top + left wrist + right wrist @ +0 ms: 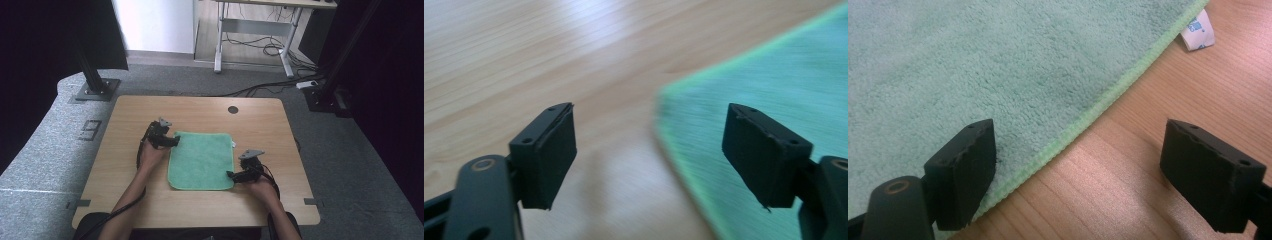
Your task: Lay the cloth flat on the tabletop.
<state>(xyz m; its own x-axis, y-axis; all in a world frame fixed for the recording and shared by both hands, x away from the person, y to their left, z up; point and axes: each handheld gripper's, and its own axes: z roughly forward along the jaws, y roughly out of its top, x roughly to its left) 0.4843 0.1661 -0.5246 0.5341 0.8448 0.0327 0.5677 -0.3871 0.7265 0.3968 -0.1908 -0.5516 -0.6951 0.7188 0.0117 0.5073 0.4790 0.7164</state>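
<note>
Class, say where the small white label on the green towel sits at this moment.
In the high view, the label sticks out from the towel's right edge near its far corner, beyond the right tongs.

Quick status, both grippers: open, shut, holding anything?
Left gripper: open, holding nothing, jaws astride a corner of the green cloth.
Right gripper: open, holding nothing, jaws astride the cloth's edge.

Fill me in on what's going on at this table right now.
A person sits at a wooden table with a two-jaw gripper in each hand. A green microfibre cloth lies flat on it. The left gripper is at the cloth's far left corner, jaws open astride the edge. The right gripper is at the near right corner, jaws also open over the hem. Neither has gripped the cloth. A white label sticks out from the cloth's edge.
</note>
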